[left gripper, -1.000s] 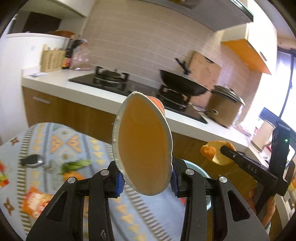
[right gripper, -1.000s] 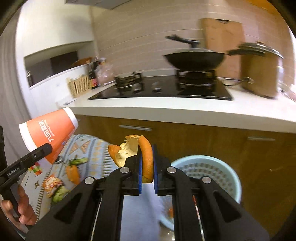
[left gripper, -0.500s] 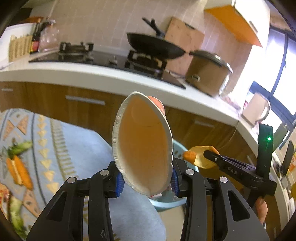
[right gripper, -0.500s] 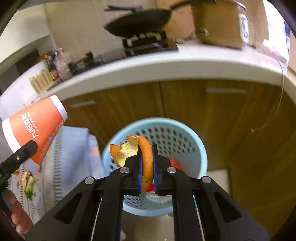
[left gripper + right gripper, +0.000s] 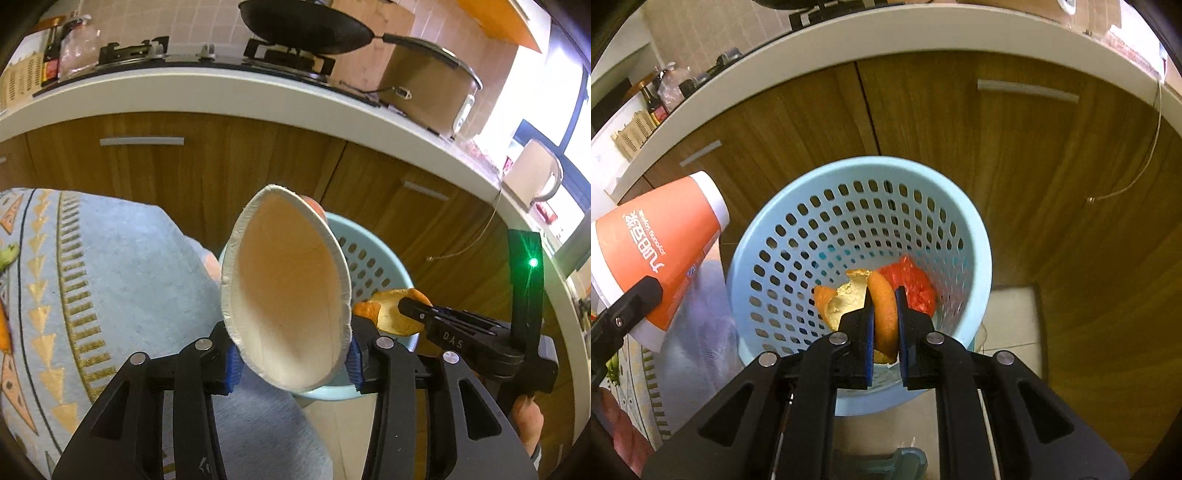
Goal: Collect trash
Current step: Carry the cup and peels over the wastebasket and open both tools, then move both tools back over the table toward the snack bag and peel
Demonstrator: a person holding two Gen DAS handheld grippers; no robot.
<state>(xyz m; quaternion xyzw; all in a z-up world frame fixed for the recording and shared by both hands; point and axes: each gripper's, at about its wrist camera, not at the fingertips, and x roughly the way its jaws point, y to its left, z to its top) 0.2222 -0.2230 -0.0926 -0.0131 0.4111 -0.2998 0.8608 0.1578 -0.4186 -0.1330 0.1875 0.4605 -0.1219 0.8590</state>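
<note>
Pointing mouth toward camera, paper cup (image 5: pixel 288 295) — base toward basket (image 5: pixel 373 266)

**Small kitchen, wood cabinets, bright window on one side**

Pretty ordinary kitchen. A white countertop (image 5: pixel 229 99) curves across the top of both views, with brown wood cabinets (image 5: pixel 221 166) under it and plain silver handles (image 5: pixel 142 141) on the doors. On the counter there's a black gas stove (image 5: pixel 207 61) with a black wok (image 5: pixel 306 24) at about 12 o'clock, a brown cooker (image 5: pixel 428 96) at 1 o'clock, and a cream kettle (image 5: pixel 532 173) toward 3. The wall behind is beige tile (image 5: pixel 192 18). Strong daylight pours in from the window (image 5: pixel 554 107) at 2 o'clock. A wicker basket (image 5: pixel 18 86) and bottles (image 5: pixel 51 48) sit at 10 o'clock. The floor is pale tile (image 5: pixel 1012 317).
</note>
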